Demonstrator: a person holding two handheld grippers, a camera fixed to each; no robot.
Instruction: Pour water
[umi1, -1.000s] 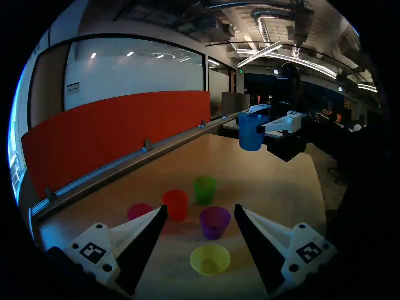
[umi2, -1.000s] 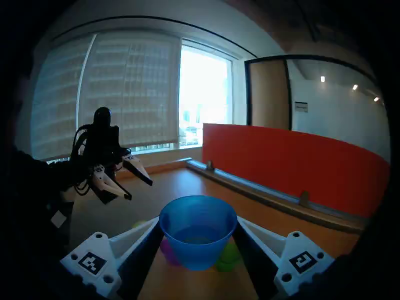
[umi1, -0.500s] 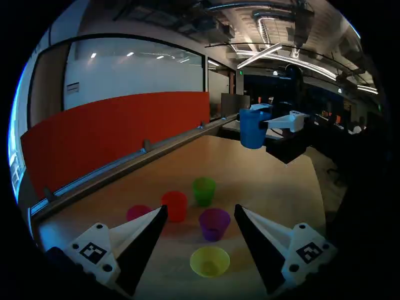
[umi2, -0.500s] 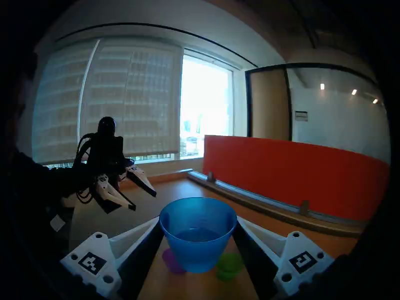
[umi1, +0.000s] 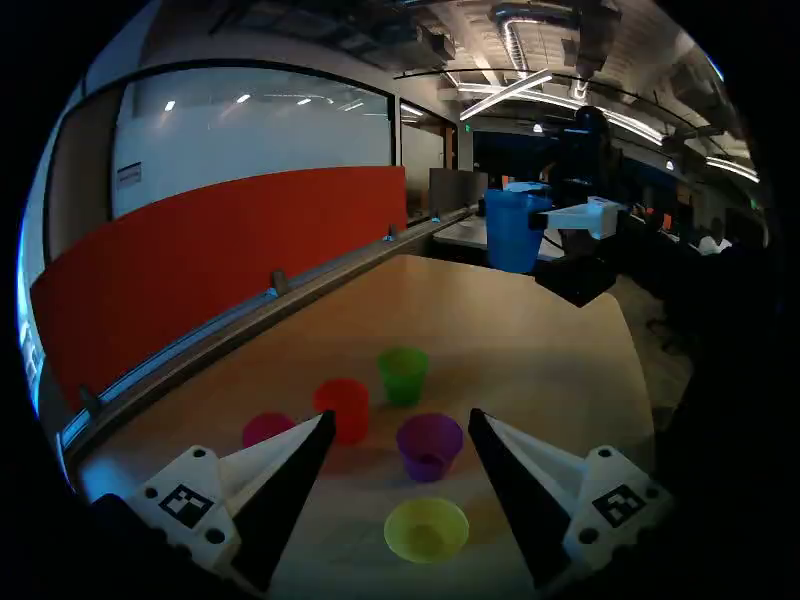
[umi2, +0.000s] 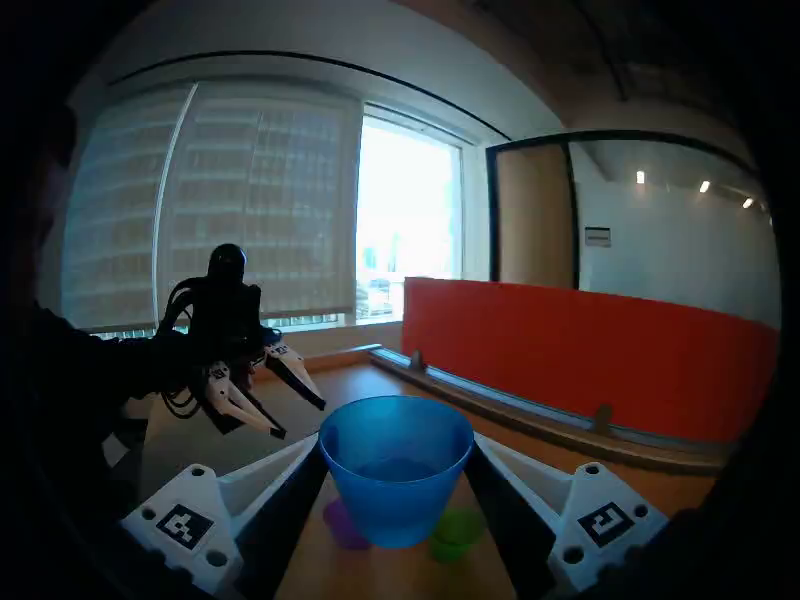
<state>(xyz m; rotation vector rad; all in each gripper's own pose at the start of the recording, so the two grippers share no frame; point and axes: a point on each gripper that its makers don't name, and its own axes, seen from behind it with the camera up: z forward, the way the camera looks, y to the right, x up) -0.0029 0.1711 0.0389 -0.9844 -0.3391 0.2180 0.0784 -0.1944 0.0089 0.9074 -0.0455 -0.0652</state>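
Observation:
My right gripper (umi2: 397, 480) is shut on a blue cup (umi2: 396, 468) with water in its bottom, held upright above the wooden table (umi2: 400, 570). In the left gripper view the same blue cup (umi1: 513, 231) hangs high over the table's far end in the right gripper (umi1: 545, 225). My left gripper (umi1: 400, 450) is open, low over a group of small cups: purple (umi1: 429, 446), yellow (umi1: 426, 529), red (umi1: 342, 410), green (umi1: 402, 375) and pink (umi1: 265, 430). The left gripper (umi2: 262, 392) also appears at the left of the right gripper view, held by a person's dark sleeve.
A red partition (umi1: 200, 250) with a metal rail (umi1: 250, 310) runs along one side of the table (umi1: 530, 360). Bright windows with blinds (umi2: 260, 200) lie behind the left gripper. Under the blue cup, the purple cup (umi2: 342, 524) and green cup (umi2: 456, 532) peek out.
The right gripper has lifted the blue cup a little higher and levelled it. The left gripper has shifted slightly; it stays open over the small cups.

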